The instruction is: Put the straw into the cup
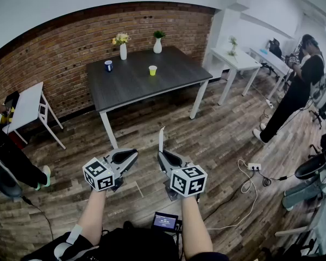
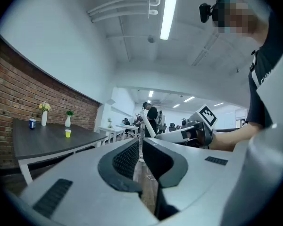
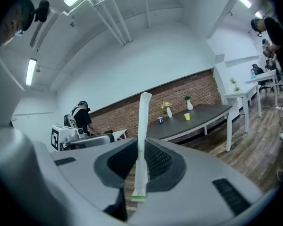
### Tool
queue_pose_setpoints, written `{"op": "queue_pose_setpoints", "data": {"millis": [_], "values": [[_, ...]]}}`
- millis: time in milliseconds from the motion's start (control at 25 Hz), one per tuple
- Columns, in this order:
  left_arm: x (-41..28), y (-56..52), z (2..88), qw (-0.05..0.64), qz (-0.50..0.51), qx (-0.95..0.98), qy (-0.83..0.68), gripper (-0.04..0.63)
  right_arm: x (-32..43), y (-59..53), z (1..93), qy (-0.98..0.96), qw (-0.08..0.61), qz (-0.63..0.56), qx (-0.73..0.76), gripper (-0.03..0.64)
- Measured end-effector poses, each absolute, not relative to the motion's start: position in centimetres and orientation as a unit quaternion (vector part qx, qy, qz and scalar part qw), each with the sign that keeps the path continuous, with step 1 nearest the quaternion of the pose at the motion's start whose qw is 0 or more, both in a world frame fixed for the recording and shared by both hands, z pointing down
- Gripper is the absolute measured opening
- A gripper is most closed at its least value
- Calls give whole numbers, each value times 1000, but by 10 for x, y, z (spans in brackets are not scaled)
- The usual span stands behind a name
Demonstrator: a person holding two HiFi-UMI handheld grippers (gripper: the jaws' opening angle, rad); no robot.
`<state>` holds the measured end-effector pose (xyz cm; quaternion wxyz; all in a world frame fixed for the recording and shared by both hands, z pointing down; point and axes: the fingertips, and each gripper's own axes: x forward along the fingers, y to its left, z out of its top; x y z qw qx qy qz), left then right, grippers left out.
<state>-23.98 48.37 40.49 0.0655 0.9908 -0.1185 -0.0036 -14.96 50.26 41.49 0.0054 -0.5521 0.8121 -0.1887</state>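
A small yellow-green cup [image 1: 152, 70] stands near the middle of a dark table [image 1: 136, 88] across the room; the left gripper view [image 2: 68, 133] and the right gripper view [image 3: 187, 117] also show it far off. My right gripper [image 1: 162, 156] is shut on a white paper-wrapped straw [image 1: 161, 137], which stands upright above the jaws [image 3: 143, 126]. My left gripper [image 1: 133, 155] is level beside it, jaws nearly together with nothing between them. Both grippers hover over the wooden floor, well short of the table.
On the table are a blue mug [image 1: 108, 65] and two white vases [image 1: 123, 50] [image 1: 157, 45]. White tables [image 1: 233, 58] stand at the right and a small one [image 1: 27, 105] at the left. A person [image 1: 299, 91] stands far right. A power strip with cable [image 1: 254, 167] lies on the floor.
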Motion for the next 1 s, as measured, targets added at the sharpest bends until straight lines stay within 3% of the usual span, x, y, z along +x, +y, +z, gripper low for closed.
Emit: {"op": "queue_pose_setpoints", "data": {"millis": [1000], "values": [[-219, 479, 407, 34, 16, 993, -115, 29, -147, 494, 409, 818, 12, -172, -549, 51]]}}
